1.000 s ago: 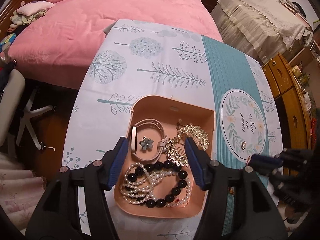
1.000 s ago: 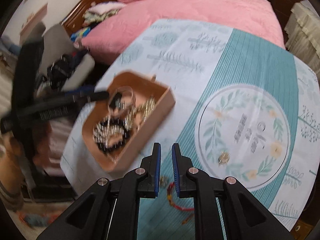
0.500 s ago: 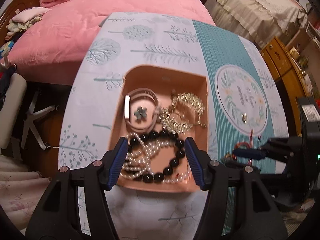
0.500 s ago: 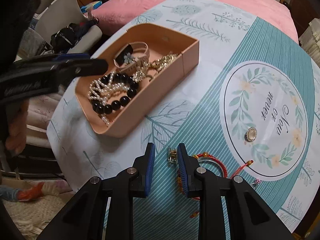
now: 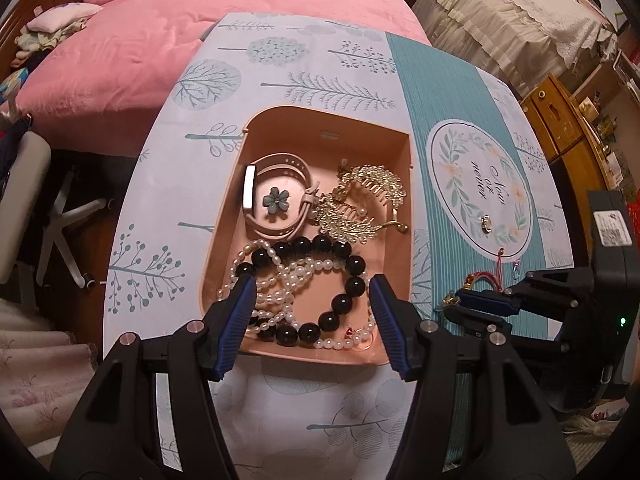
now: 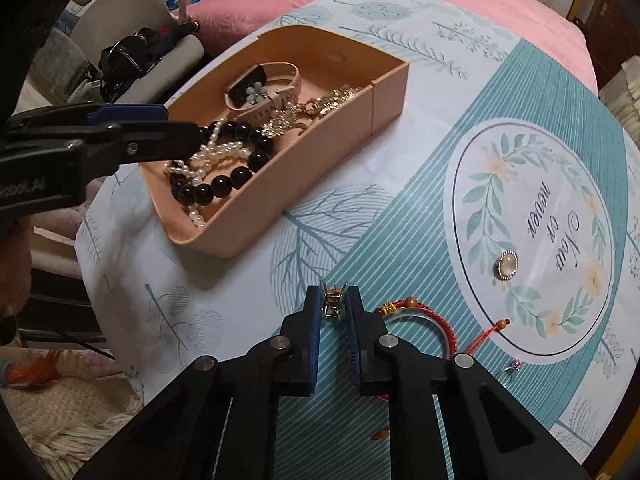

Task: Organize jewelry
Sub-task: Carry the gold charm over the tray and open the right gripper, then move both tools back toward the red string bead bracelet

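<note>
**Right gripper closing on small gold clip; left gripper spread over the tray**

Right wrist view: right gripper sits bottom centre of frame, pointing down at the teal stripe of the counter. A small gold hair clip is between its blue pads, right at the tips; jaws are closing on it & pads look to be touching both sides. Just right of the tips lies a red cord bracelet w/ orange beads, its tail running toward the round leaf print. A pearl brooch rests on that print, right of centre, well apart from the gripper. A tiny ring w/ pink stone lies at lower right near the print's edge.

Left wrist view: left gripper is at bottom centre, jaws spread wide, nothing pinched. Its tips hang over the near end of the pink tray, either side of the black bead bracelet & the pearl strands. Can't tell if tips touch the beads. Further back in tray: pink watch band w/ a blue flower piece inside its loop, upper left; gold hair combs to the right. Right gripper shows at right edge of this view, beside the tray.
</note>
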`<state>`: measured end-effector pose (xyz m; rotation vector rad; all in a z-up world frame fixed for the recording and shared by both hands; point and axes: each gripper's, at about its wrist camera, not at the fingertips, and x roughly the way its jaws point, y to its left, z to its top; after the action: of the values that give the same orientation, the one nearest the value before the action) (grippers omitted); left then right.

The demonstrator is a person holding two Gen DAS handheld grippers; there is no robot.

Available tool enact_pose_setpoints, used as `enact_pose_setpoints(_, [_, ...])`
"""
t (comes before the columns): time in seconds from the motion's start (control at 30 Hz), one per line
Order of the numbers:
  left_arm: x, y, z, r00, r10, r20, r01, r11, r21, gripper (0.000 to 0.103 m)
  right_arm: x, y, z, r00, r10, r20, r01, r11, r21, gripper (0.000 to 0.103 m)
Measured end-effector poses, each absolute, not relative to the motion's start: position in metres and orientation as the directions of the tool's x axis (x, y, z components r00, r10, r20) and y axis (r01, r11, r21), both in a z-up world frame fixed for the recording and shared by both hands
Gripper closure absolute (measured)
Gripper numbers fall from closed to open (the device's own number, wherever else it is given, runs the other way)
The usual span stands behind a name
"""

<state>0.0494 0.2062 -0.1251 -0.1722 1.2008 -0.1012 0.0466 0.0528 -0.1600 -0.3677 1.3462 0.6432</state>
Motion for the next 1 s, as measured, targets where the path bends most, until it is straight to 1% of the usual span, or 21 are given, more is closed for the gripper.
enact_pose_setpoints(0.17, [0.048, 0.219, -0.125, 0.365, -0.158, -0.918, -0.055, 0.980, -0.191, 0.047, 0.050, 0.052, -0.137, 0.111, 0.267, -0.957, -0.609, 0.779, 0.147, 0.091])
enact_pose_setpoints(0.27, [0.048, 0.229, -0.123, 0.370, -0.150, -0.917, -0.087, 0.977, -0.196, 0.047, 0.060, 0.055, -0.112, 0.130, 0.329, -0.936, -0.598, 0.778, 0.190, 0.091])
enact_pose_setpoints(0.37, [0.048, 0.239, -0.121, 0.377, -0.139, -0.916, -0.117, 0.974, -0.196, 0.047, 0.074, 0.071, -0.087, 0.142, 0.385, -0.912, -0.615, 0.756, 0.224, 0.091])
enact_pose_setpoints(0.5, [0.048, 0.247, -0.114, 0.393, -0.121, -0.912, -0.136, 0.973, -0.188, 0.047, 0.093, 0.096, -0.070, 0.141, 0.430, -0.892, -0.637, 0.729, 0.250, 0.091])
enact_pose_setpoints(0.67, [0.047, 0.255, -0.103, 0.424, -0.104, -0.900, -0.155, 0.970, -0.185, 0.047, 0.121, 0.134, -0.067, 0.144, 0.449, -0.882, -0.648, 0.716, 0.259, 0.091])
enact_pose_setpoints(0.93, [0.043, 0.262, -0.091, 0.458, -0.084, -0.885, -0.187, 0.964, -0.188, 0.047, 0.147, 0.175, -0.081, 0.139, 0.437, -0.889, -0.628, 0.733, 0.262, 0.090])
enact_pose_setpoints(0.97, [0.041, 0.263, -0.090, 0.460, -0.082, -0.884, -0.186, 0.965, -0.186, 0.047, 0.149, 0.177, -0.084, 0.130, 0.430, -0.894, -0.618, 0.740, 0.266, 0.089])
enact_pose_setpoints(1.0, [0.040, 0.263, -0.089, 0.462, -0.082, -0.883, -0.185, 0.965, -0.186, 0.047, 0.150, 0.178, -0.087, 0.122, 0.426, -0.897, -0.603, 0.749, 0.274, 0.084])
